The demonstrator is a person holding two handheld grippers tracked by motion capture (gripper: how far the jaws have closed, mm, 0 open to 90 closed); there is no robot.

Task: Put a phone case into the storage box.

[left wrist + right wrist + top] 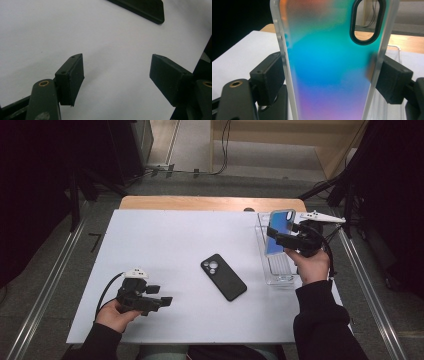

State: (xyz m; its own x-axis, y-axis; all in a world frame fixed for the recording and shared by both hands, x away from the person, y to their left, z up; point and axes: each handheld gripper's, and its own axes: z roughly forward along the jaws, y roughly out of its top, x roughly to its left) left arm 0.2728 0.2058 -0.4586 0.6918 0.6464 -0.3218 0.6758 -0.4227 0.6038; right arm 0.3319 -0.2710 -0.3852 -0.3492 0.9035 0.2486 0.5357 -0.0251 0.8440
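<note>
Right gripper (280, 239) clamps the iridescent phone case (280, 231) by its edges above the clear tray (264, 251) at far right, left gripper (159, 301) idle and empty, jaws apart; next likely carry case to black phone (223, 276) mid-table.

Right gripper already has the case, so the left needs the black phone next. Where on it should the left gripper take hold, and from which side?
Grip the black phone across its two long edges near the plain lower half, coming down from above. It lies flat and diagonal on the white table, camera end farther away, so turn the open left gripper to span its narrow width. The right gripper holds the iridescent case by its sides.
</note>
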